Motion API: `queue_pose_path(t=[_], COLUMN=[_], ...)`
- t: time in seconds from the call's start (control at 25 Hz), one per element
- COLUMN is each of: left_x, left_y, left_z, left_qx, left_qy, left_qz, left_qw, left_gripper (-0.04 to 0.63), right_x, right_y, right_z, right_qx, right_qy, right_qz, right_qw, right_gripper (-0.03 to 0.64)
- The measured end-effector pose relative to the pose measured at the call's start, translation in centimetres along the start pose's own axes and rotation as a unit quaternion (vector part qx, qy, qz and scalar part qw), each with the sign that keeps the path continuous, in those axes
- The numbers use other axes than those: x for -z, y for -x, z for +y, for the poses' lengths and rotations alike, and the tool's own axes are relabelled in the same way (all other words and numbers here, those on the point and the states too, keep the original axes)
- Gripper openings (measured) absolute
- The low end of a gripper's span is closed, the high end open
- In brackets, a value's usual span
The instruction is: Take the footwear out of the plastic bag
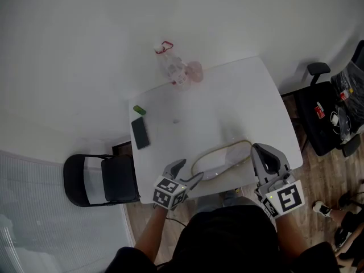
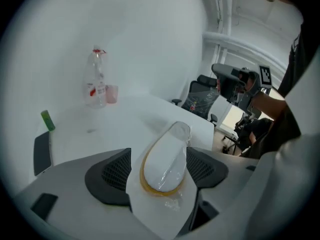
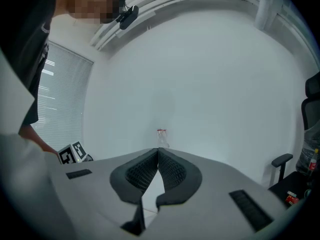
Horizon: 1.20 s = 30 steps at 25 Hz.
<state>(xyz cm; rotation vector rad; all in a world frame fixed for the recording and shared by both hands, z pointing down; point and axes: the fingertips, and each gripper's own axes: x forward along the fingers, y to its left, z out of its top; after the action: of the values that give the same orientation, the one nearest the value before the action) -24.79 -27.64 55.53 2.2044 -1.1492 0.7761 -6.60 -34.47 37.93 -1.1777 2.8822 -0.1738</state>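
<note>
A white slipper with a tan rim, wrapped in a clear plastic bag (image 1: 222, 159), lies near the front edge of the white table (image 1: 227, 95). My left gripper (image 1: 187, 172) stands open at its left end. In the left gripper view the bagged slipper (image 2: 165, 161) lies between the spread jaws of that gripper (image 2: 157, 166), and the pads do not press on it. My right gripper (image 1: 263, 152) is at the bag's right end. In the right gripper view its jaws (image 3: 158, 156) are shut tip to tip, with nothing visible between them.
At the table's far edge stand a clear spray bottle (image 1: 173, 67) and a pink cup (image 1: 195, 71). A black phone (image 1: 140, 132) and a small green object (image 1: 139, 110) lie at the left edge. One black chair (image 1: 102, 179) stands left of the table, another (image 1: 324, 115) right.
</note>
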Motion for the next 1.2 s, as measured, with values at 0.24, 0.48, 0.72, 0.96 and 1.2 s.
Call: queue_pose_path(t=[0.24, 0.48, 0.72, 0.96, 1.2], left_x=[4.0, 5.2, 5.7, 4.7, 2.9], left_y=[-5.5, -7.9, -8.4, -7.9, -6.3], left_z=[2.3, 0.7, -0.4, -2.2, 0.0], left_qx=[0.078, 0.144, 0.119, 0.158, 0.113], left_qy=[-0.058, -0.081, -0.094, -0.057, -0.189], left_qz=[0.143, 0.213, 0.23, 0.203, 0.171], left_qw=[0.985, 0.9629, 0.9614, 0.9647, 0.9604], left_gripper=[0.438, 0.454, 0.454, 0.256, 0.242], right_x=[0.2, -0.5, -1.0, 0.1, 1.3], right_y=[-0.3, -0.6, -0.7, 0.2, 0.8], right_z=[-1.4, -3.1, -4.2, -5.2, -6.6], right_qx=[0.017, 0.047, 0.061, 0.064, 0.052], right_qy=[0.009, 0.015, 0.027, 0.029, 0.034], right_qz=[0.017, 0.021, 0.02, 0.026, 0.049], right_qw=[1.0, 0.999, 0.998, 0.997, 0.997], right_gripper=[0.017, 0.017, 0.017, 0.017, 0.017])
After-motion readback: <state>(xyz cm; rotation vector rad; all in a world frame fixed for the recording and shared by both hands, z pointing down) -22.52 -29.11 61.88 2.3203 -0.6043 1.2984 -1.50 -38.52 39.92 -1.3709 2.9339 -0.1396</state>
